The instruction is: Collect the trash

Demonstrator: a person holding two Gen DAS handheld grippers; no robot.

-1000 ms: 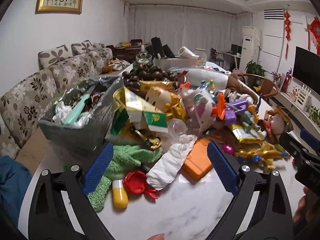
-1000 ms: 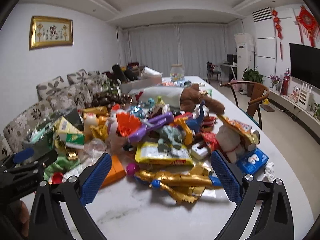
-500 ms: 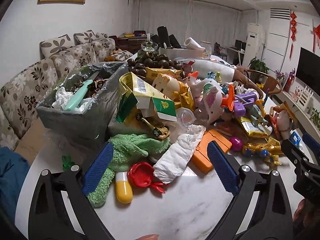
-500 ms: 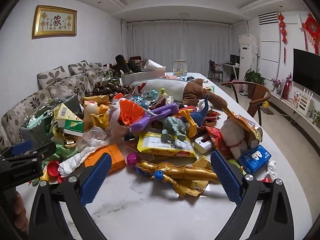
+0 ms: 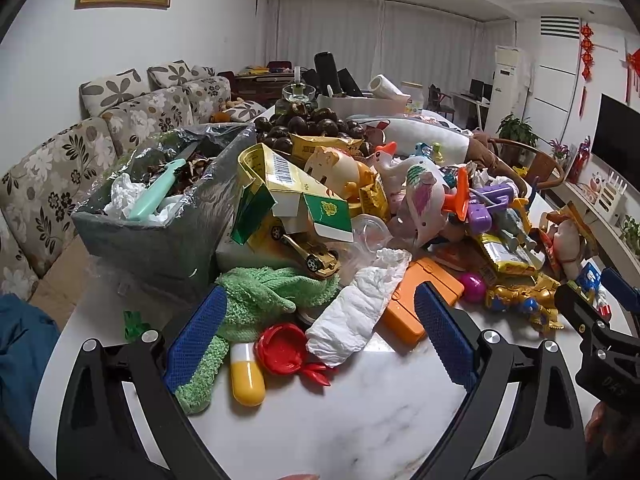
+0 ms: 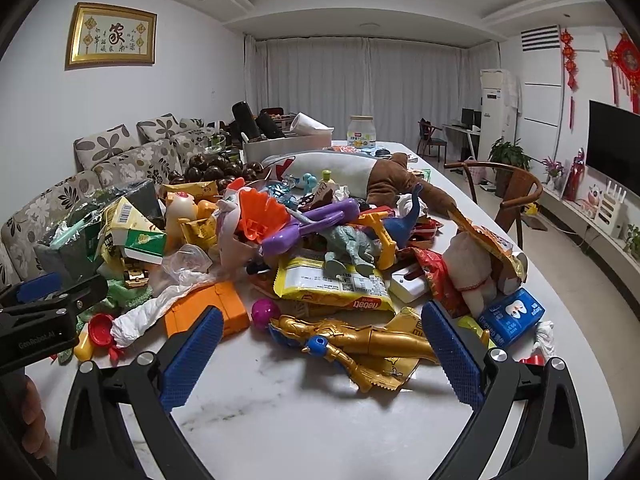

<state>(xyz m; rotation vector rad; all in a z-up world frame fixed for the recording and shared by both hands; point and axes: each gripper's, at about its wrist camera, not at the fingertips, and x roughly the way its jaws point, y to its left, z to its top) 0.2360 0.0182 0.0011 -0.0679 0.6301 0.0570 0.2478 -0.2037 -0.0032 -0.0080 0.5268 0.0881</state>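
With the left gripper (image 5: 320,336) spread wide and empty, the crumpled tissue (image 5: 358,312) at twelve o'clock should be pinched mid-length, clear of the green cloth (image 5: 260,300) at ten o'clock.

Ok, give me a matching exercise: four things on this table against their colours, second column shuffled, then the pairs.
Things:
1. crumpled tissue
2. fuzzy cloth
3. flat case
4. small ball

Colours:
A. orange
B. pink
C. white
D. green

Pairs: 1-C, 2-D, 3-A, 4-B
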